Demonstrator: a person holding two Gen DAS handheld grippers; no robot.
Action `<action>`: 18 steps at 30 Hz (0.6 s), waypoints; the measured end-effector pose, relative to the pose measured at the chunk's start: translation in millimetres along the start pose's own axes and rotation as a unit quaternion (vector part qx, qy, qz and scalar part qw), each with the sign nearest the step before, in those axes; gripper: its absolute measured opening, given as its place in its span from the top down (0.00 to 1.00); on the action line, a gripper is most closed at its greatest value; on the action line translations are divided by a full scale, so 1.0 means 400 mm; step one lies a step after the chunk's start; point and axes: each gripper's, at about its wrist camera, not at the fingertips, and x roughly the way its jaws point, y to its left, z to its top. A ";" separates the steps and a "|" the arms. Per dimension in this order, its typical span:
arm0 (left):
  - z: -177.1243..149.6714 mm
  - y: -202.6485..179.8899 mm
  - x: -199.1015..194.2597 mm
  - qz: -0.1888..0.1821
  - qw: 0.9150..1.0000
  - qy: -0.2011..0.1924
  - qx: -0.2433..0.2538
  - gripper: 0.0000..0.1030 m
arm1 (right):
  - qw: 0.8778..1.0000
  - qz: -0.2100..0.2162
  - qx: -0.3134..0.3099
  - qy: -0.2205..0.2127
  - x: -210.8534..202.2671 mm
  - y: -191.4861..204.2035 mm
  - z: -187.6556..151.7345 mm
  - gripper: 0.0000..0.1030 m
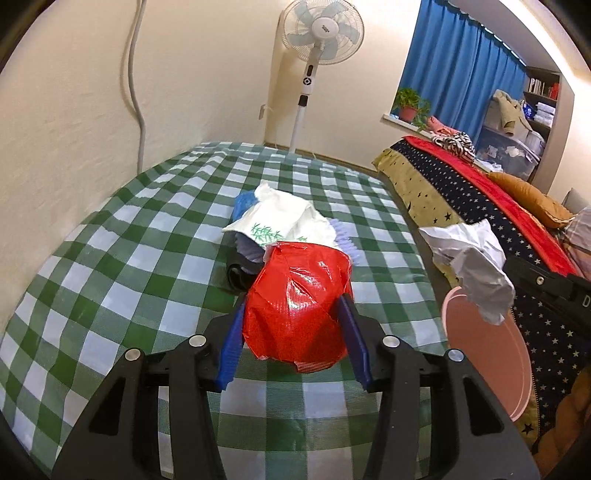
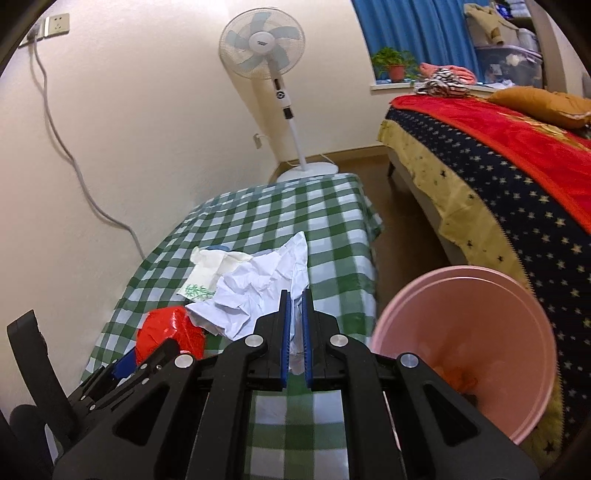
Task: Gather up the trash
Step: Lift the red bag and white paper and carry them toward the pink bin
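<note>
Black linkage arms fill the near edge of both wrist views, each ending in blue finger pads. Between those pads the left gripper [image 1: 295, 325] clenches a crumpled red wrapper [image 1: 297, 306], holding it just above the green-and-white checked tablecloth [image 1: 129, 258]. From the right wrist view that same wrapper [image 2: 170, 332] shows at the near left, with the left tool's black frame under it.

Nearly pressed together, the right gripper [image 2: 294, 332] pinches a crumpled white paper [image 2: 258, 291] whose bulk spreads out to the far left of the fingers. In the left wrist view this paper [image 1: 476, 266] hangs in the air at the right, off the table edge and above the rim of the pink bin [image 1: 491, 369]. The bin [image 2: 461, 321] stands on the floor between the table and the bed [image 2: 517, 192], its mouth open, with some orange scraps at its bottom.

Farther along the cloth lies a small heap of remaining trash: a white bag with a green leaf print [image 1: 273, 221], touching something blue on its far left and dark items on its near side. A standing fan [image 1: 321, 33] rises by the far wall, and a blue curtain [image 1: 461, 74] hangs at the far right.
</note>
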 end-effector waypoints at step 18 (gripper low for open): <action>-0.013 -0.092 -0.019 -0.033 0.999 -0.015 0.030 0.54 | 0.994 -0.089 0.047 -0.037 -0.092 -0.134 -0.039 0.94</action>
